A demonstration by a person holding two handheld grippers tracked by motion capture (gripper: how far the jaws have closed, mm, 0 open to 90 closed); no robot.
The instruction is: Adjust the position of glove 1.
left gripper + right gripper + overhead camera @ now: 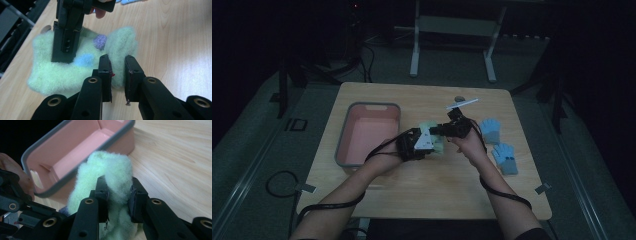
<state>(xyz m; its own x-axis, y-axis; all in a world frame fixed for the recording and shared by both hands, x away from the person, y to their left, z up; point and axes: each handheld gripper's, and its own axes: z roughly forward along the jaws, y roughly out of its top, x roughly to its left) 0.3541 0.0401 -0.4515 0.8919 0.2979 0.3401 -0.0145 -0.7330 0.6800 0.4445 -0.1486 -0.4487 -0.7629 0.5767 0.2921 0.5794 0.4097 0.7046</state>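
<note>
Sock position: the fuzzy green sock [430, 131] hangs between your two grippers near the middle of the bench [422, 195], just right of the pink bin [343, 150].
Long axis: in the left gripper view the sock [75, 67] runs roughly across the picture, its near end toward your left gripper and the rest spreading toward the right one.
Nearer hand: both have it; your left hand sits closer to the bin, so I judge that a move into the bin leads from that side.
Left gripper [117, 75]: its jaws stand narrowly parted and pinch a fold at the sock's edge.
Right gripper [119, 195]: its jaws are pressed onto a thick bunch of the sock [110, 175], with fluff bulging above them.
Bin from the right gripper: the bin [75, 157] lies just beyond the held bunch, open side up.
Off to the side: two blue gloves [498, 145] lie at the bench's right edge, well apart from the sock.
</note>
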